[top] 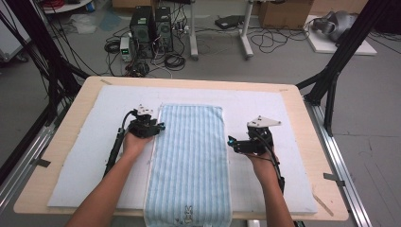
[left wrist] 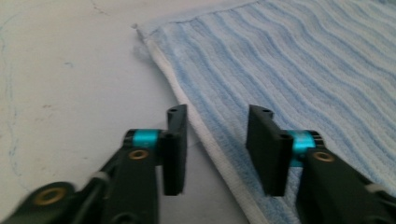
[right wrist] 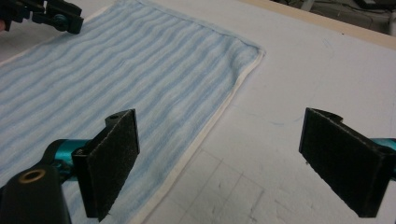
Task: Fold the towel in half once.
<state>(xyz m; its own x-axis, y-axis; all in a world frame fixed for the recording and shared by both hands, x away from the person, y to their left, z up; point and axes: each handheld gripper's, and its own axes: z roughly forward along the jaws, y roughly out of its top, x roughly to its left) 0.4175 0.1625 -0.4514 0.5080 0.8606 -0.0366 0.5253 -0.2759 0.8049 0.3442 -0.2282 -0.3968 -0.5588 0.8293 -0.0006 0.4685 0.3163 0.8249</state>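
A light blue striped towel (top: pixel 189 156) with a white hem lies flat and lengthwise on the table's middle; its near end hangs over the front edge. My left gripper (top: pixel 161 126) is at the towel's left edge near the far corner, open, its jaws straddling the white hem (left wrist: pixel 205 135). My right gripper (top: pixel 230 141) hovers just off the towel's right edge, jaws wide open and empty. In the right gripper view the towel (right wrist: pixel 116 79) spreads to the left, its hem passing between the pads (right wrist: pixel 109 161), and the left gripper (right wrist: pixel 65 19) shows at the far corner.
A white mat (top: pixel 265 109) covers the wooden table (top: pixel 302 118). Black frame legs (top: pixel 331 80) stand at both sides. Computers and cables (top: pixel 151 33) sit on the floor beyond the table.
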